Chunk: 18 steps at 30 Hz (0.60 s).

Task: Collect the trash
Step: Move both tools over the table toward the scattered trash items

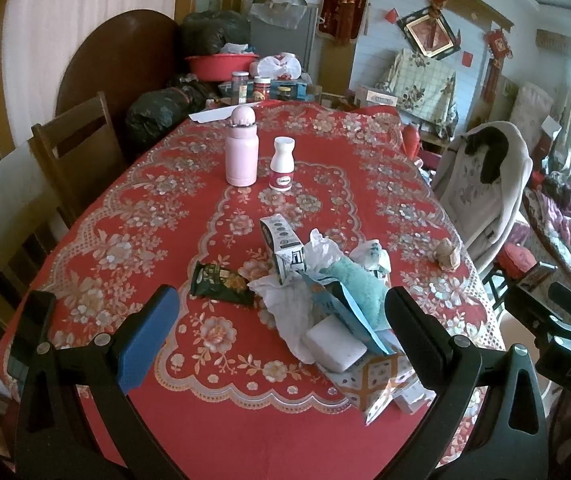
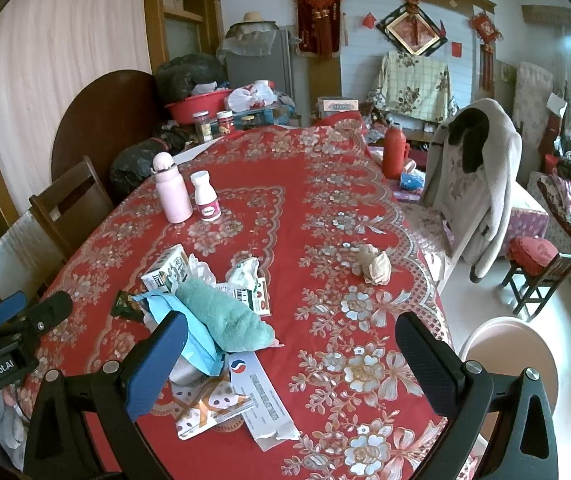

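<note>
Cluttered dining room, counter under red floral cloth. Trash pile near front edge: teal cloth on top, blue wrapper beneath it, milk carton behind, dark snack packet lying to pile's left, white crumpled paper under it all. Brown paper wad sits apart, toward right edge. My left gripper fingers wide, holding nothing; my right gripper fingers wide, holding nothing. Pink flask and white pill bottle upright farther back, side by side.
</note>
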Tool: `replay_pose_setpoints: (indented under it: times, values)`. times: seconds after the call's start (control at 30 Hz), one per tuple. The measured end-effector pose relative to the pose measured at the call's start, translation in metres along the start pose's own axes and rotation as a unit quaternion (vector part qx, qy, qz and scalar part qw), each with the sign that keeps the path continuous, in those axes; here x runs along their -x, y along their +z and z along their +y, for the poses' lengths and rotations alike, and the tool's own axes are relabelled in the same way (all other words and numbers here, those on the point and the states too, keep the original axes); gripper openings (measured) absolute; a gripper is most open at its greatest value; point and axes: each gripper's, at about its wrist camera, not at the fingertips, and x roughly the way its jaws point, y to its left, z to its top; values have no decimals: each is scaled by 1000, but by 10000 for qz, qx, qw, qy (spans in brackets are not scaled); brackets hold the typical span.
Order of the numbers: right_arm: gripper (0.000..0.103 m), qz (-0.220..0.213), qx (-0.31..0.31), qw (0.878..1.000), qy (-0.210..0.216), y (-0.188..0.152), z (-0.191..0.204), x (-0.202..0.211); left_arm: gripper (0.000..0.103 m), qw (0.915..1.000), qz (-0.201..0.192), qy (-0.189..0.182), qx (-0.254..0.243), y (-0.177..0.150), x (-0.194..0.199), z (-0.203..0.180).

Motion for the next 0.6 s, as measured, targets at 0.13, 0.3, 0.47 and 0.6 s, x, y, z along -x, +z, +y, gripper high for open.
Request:
replay_pose_setpoints:
  times: [0.13,0.3,0.47,0.6]
  values:
    - [103,47,5,10000,13,0,2,-6,102,10000,35,-5,4,2,-6,2]
    - [103,52,-1,10000,14,1,3,-7,102,10000,29,5,21,2,-8,3]
    - [103,106,-18,9999,60,-1,5,-14,102,10000,35,26,27,2,-10,6]
    - [103,184,-19,9998,123,-4,6,-18,102,10000,55,46,50,2,-12,8]
